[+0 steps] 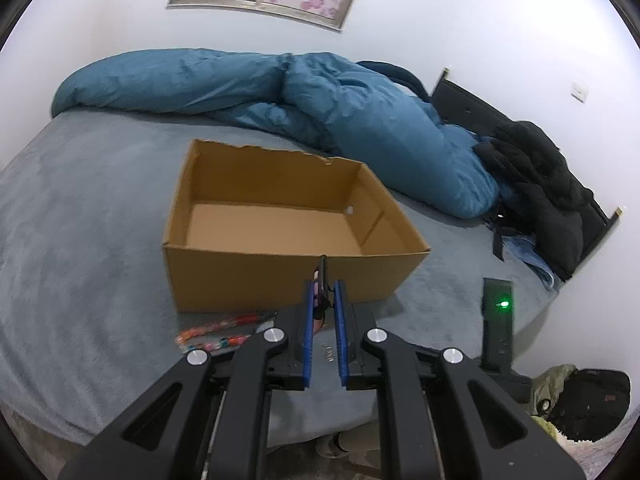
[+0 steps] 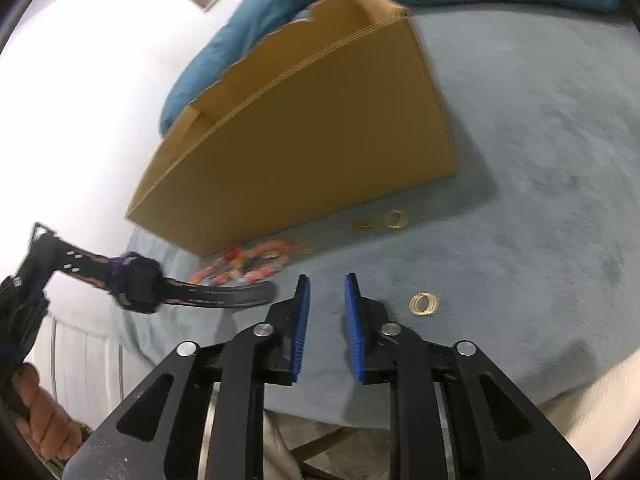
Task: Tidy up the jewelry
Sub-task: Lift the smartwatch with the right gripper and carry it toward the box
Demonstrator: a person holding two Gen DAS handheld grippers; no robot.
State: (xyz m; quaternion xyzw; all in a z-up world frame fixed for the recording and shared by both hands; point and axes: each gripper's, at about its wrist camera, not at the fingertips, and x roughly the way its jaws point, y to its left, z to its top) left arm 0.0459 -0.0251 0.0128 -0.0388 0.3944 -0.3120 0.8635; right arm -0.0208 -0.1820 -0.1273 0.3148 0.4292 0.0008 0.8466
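The watch (image 2: 140,284) is pinched by one strap end in the left gripper (image 1: 324,292), dangling in the air just short of the cardboard box (image 1: 280,276). With only the strap tip caught, I reckon it could slip out or clip the box wall. The right gripper (image 2: 327,292) hangs part-open holding nothing, near the gold rings (image 2: 424,303) and beads (image 2: 248,264) on the bed (image 2: 540,140).

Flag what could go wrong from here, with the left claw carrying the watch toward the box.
1. The left claw grips the watch by one strap only, so it may swing and slip before clearing the cardboard box wall.
2. Carried low, the watch could hit the box's near wall.
3. The open right claw hovers by the gold rings and bead bracelets, and could knock them.
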